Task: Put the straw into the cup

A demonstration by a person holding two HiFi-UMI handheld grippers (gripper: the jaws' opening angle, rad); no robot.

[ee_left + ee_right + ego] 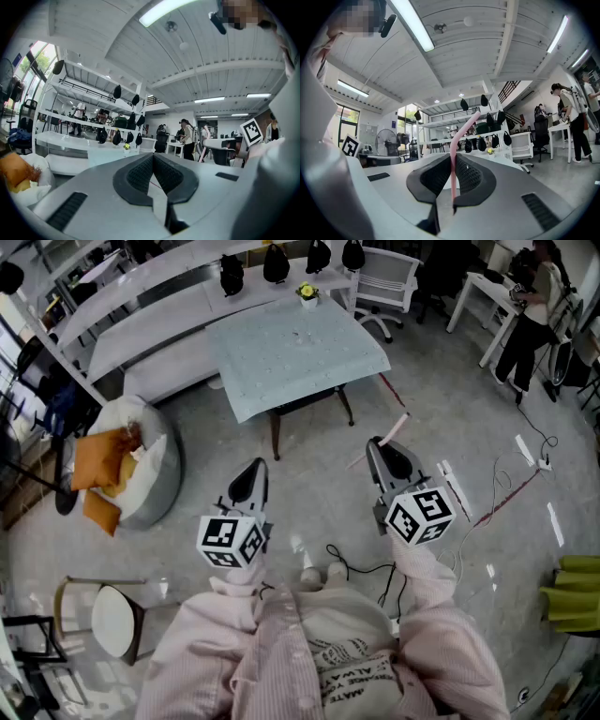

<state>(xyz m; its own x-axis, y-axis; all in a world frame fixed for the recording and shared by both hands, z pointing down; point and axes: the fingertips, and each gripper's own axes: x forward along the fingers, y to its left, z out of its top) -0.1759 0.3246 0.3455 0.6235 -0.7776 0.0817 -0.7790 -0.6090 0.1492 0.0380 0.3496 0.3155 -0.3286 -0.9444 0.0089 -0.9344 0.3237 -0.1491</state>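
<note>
Pink-striped cloth sleeves [211, 634] fill the bottom of the head view, each ending at a cube with black-and-white square markers. From the cubes, two smooth grey plastic grippers reach out level over a dull grey floor [309, 484].

Right gripper [379, 443]: its dark pads [471, 176], ribbed like fine mesh, are pinched on a thin pink straw [453, 150]. That straw stands upright between them, then bends off to one side at its top – a slender tube with a flexible neck. Seen from the head, its upper end pokes out past the gripper's tip, towards the table.

Left gripper [153, 159]: its two ribbed pads are pressed together at the tips and nothing sits between them.

Ahead of both stands a low table [300, 357] with a pale, frosted blue-green top of roughly square shape on thin dark legs. A small pot with a yellow bloom [307, 293] rests at its far edge – whether this is a cup, I cannot tell.

To the left slumps a rounded grey beanbag [159, 479] carrying orange cushions [98, 460]. Nearer, a stool with a round white seat [114, 620] in a thin curved frame. A black cable [366, 570] loops on the floor between the grippers. At the far right a person [530, 315] stands by a white desk
</note>
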